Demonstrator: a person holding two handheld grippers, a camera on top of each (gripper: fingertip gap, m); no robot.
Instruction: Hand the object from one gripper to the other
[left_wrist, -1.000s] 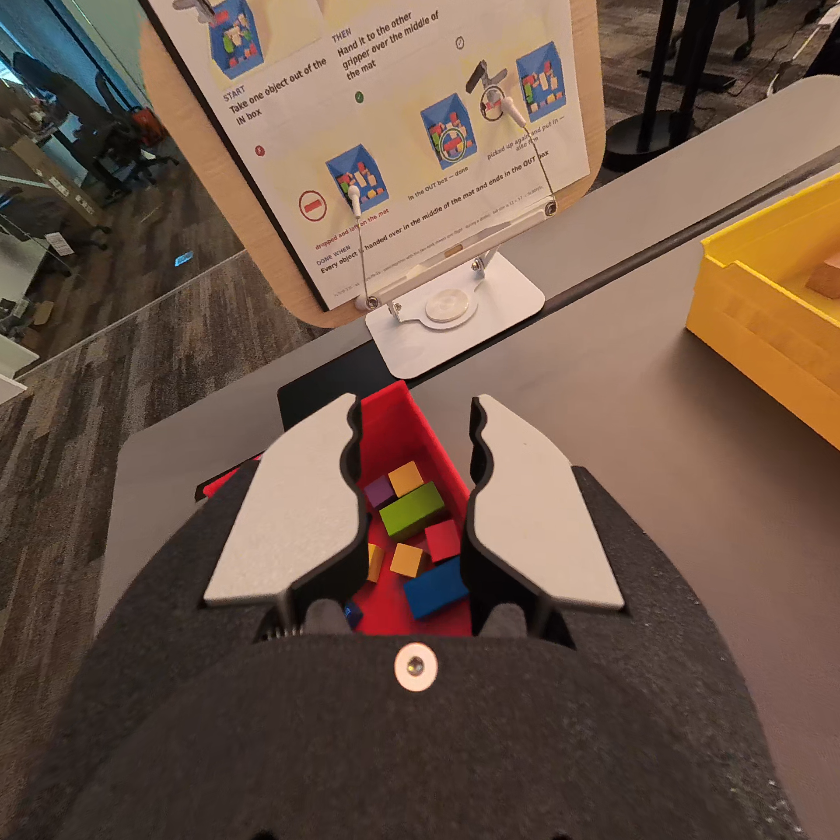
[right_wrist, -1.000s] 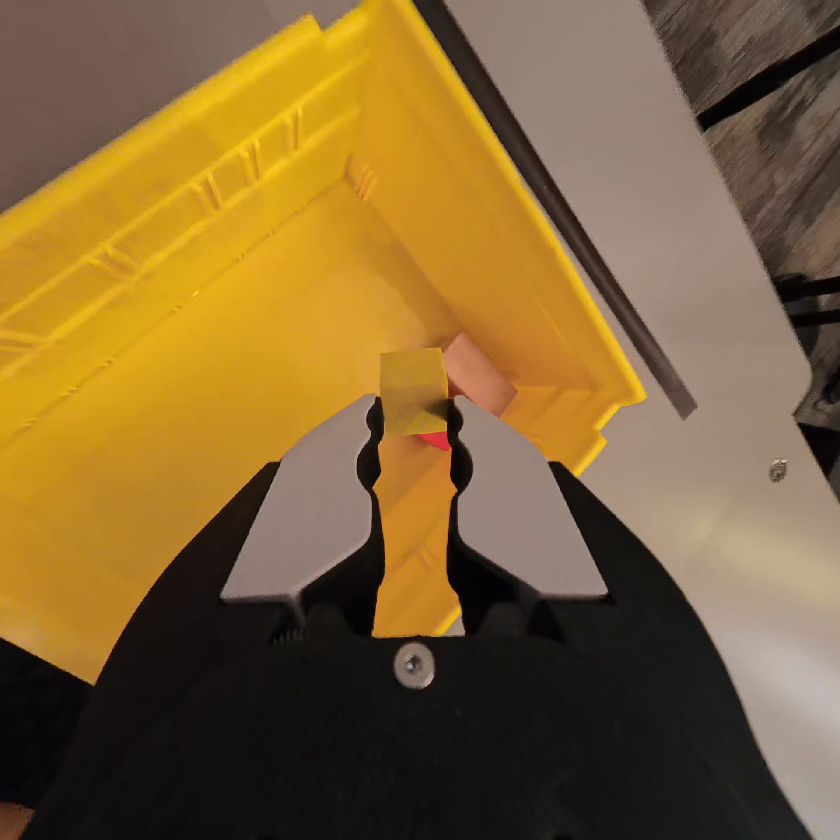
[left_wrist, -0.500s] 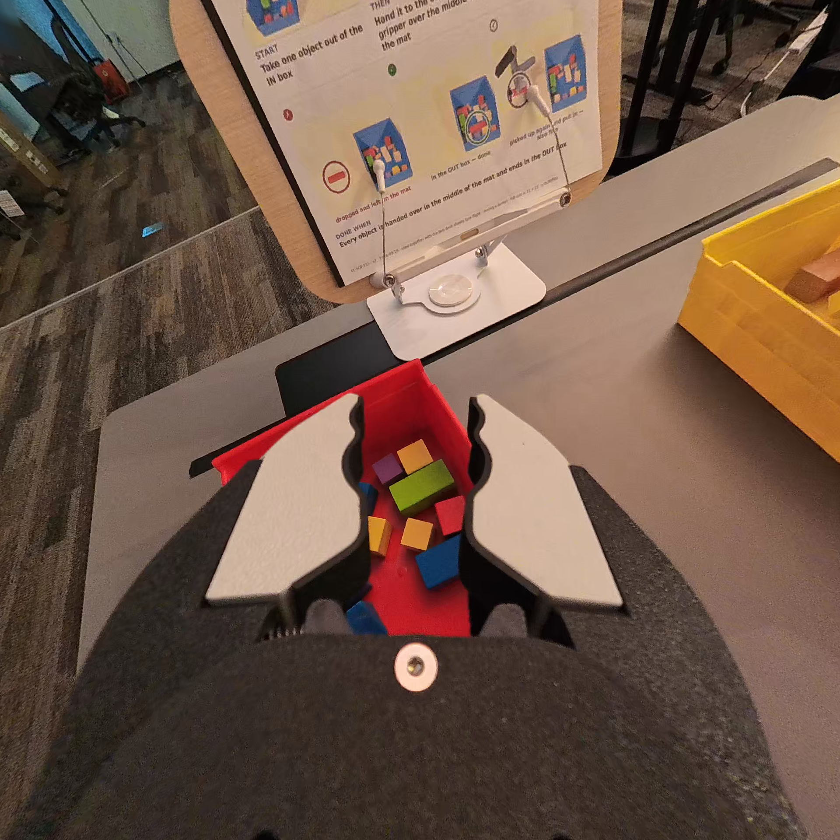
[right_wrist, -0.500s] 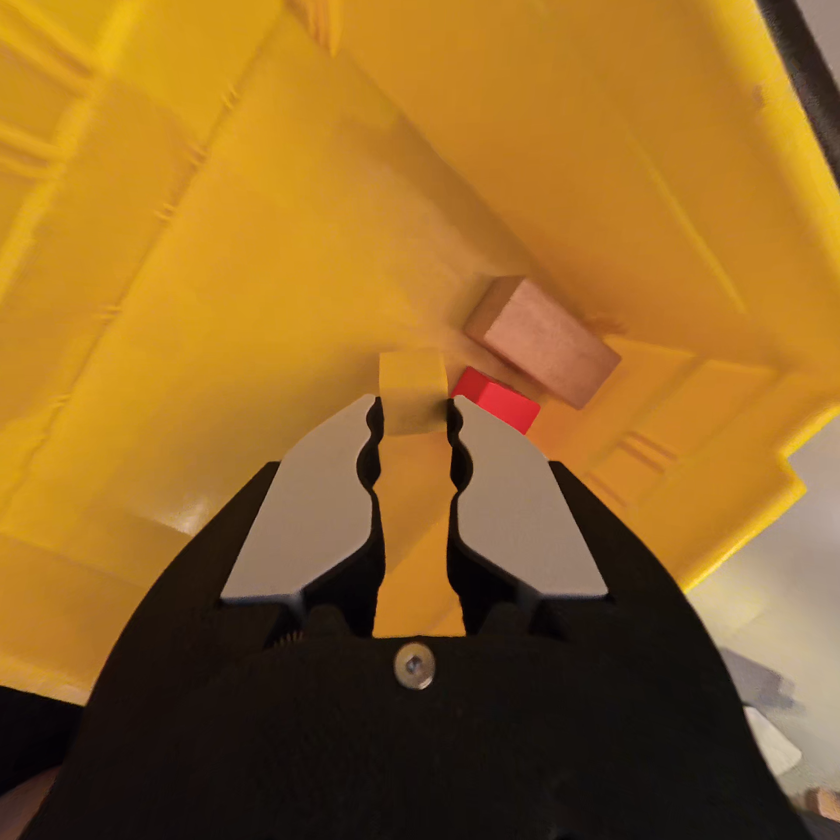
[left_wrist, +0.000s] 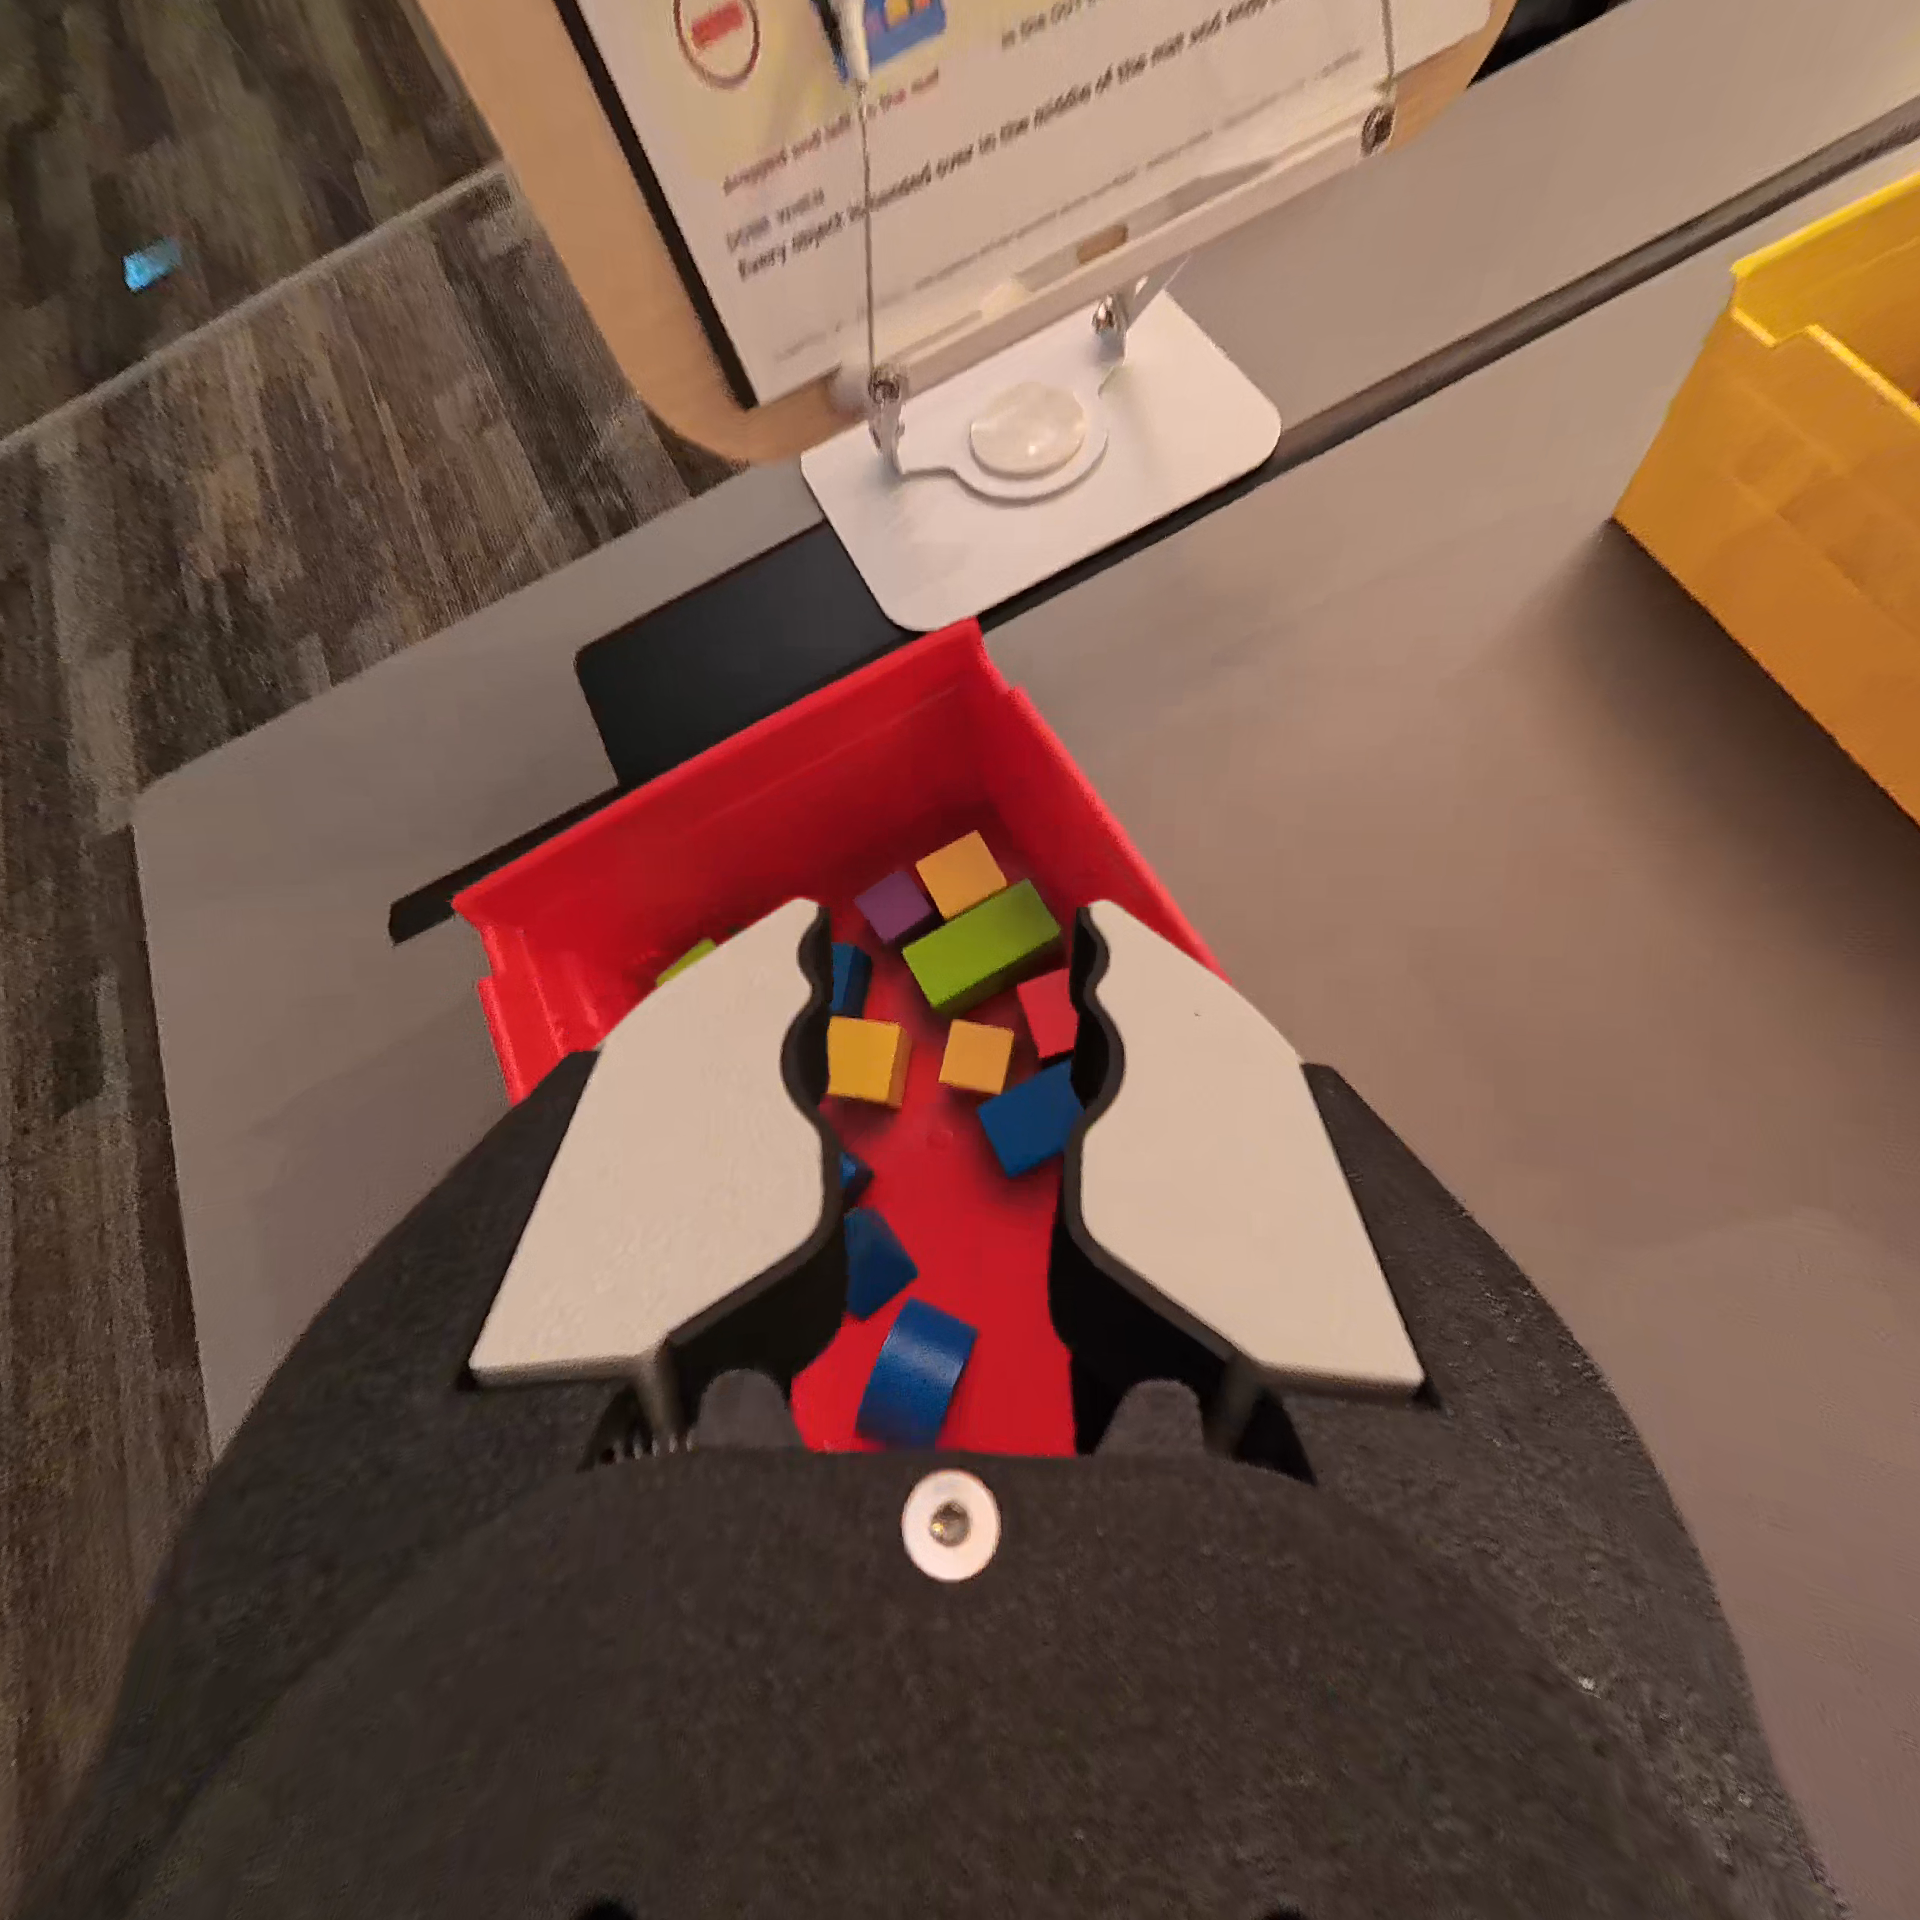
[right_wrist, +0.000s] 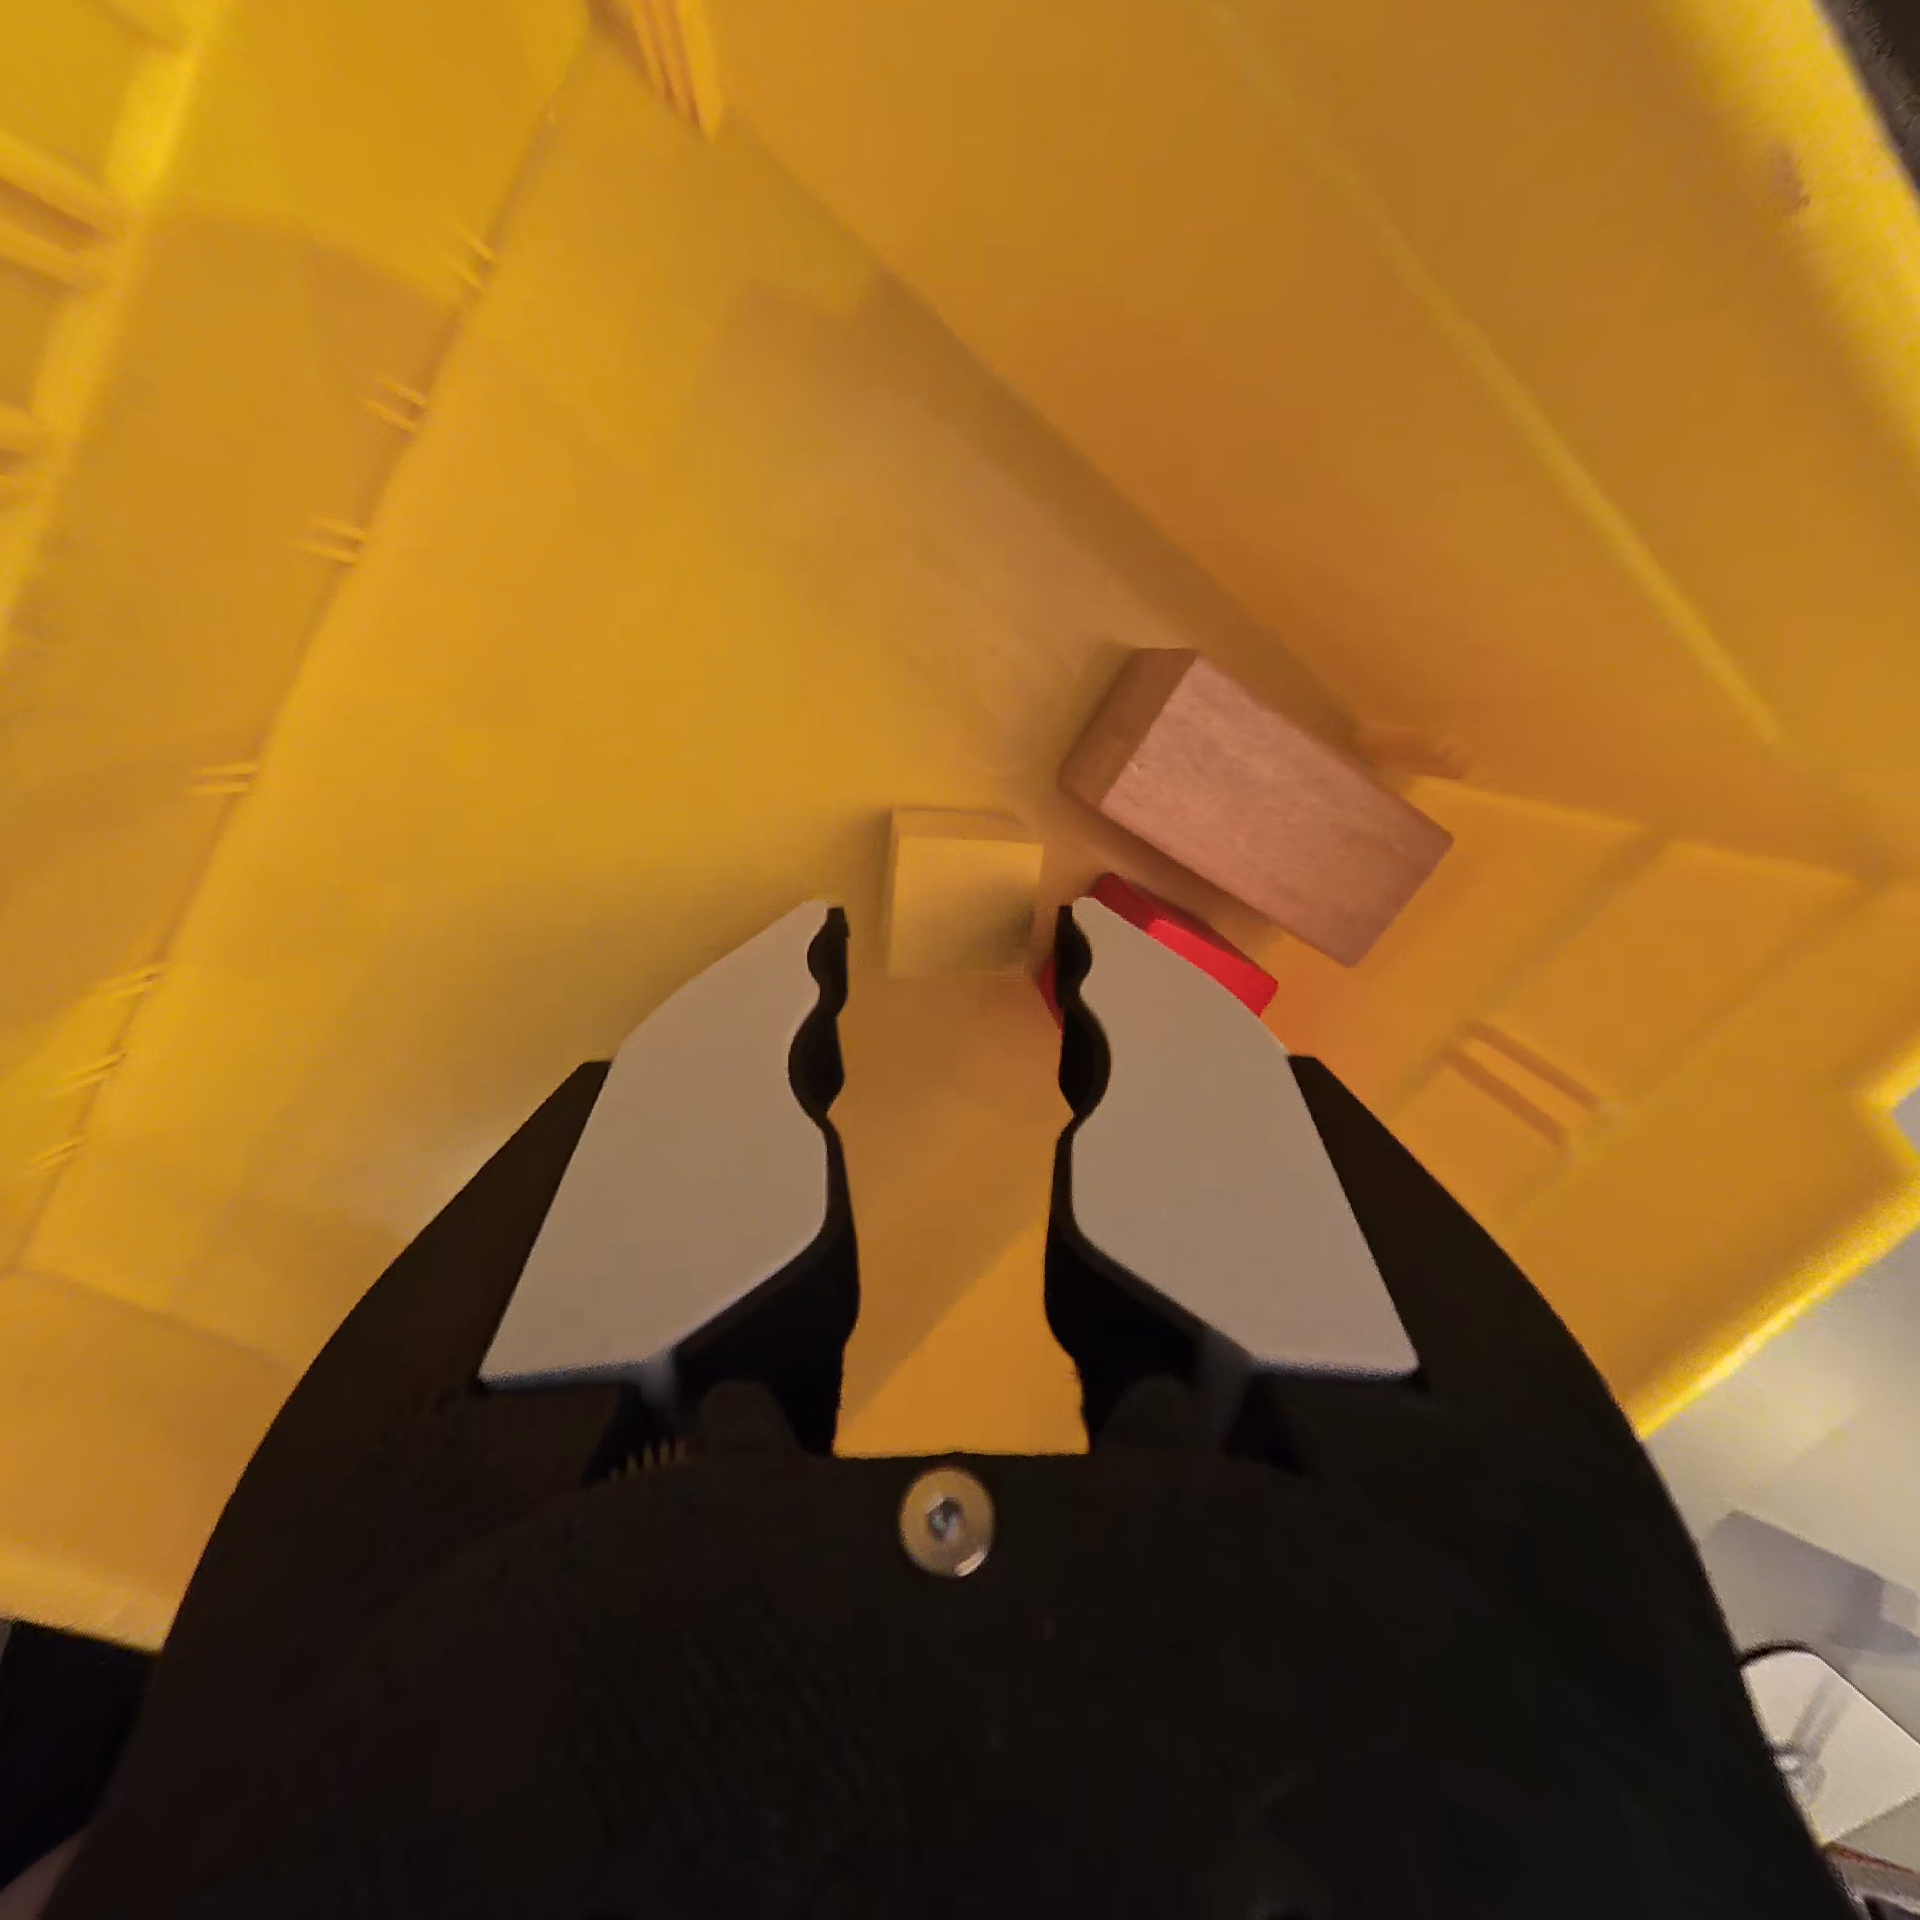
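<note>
- The right gripper is spread inside the yellow bin, gripping nothing; the yellow block lies just past its tips, beside a red block and a wooden block.
- The left gripper gapes empty over the red bin of coloured blocks on the desk.

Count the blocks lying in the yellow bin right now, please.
3 visible: a yellow block just beyond the right gripper fingertips, a plain wooden block beyond it by the wall, a red block between them, partly hidden. The gripper may hide others.
</note>
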